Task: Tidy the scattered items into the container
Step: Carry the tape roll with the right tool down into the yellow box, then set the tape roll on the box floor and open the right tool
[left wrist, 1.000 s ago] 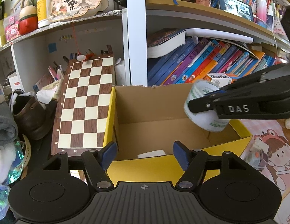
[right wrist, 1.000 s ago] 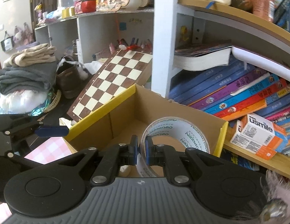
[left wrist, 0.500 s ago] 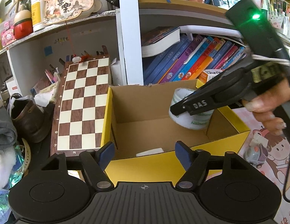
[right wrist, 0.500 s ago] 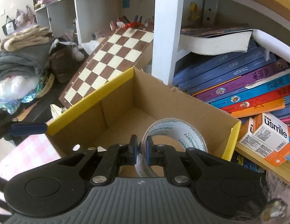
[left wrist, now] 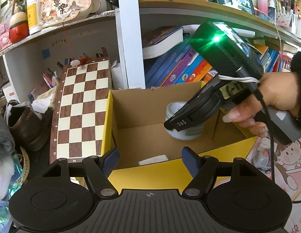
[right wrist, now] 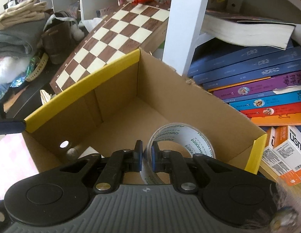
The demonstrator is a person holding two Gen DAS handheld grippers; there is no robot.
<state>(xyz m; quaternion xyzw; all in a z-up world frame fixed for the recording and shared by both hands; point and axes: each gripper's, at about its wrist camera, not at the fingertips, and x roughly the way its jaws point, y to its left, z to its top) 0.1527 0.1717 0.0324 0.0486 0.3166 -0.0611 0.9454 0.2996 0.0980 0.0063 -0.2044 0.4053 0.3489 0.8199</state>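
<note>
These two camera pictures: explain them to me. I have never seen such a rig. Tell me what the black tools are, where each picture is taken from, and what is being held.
No robot here: a person holds a two-finger gripper in each hand, and each gripper carries a wide-angle camera that looks along its fingers.

The left wrist view shows the left gripper, jaws apart and empty, at the near edge of a yellow-rimmed cardboard box. It also shows the person's hand carrying the right gripper into the box.

The right wrist view looks down its own fingers: they pinch the wall of a roll of clear tape, held over the box floor. A small white item lies inside already. A chessboard leans beside the box, books behind it.
</note>
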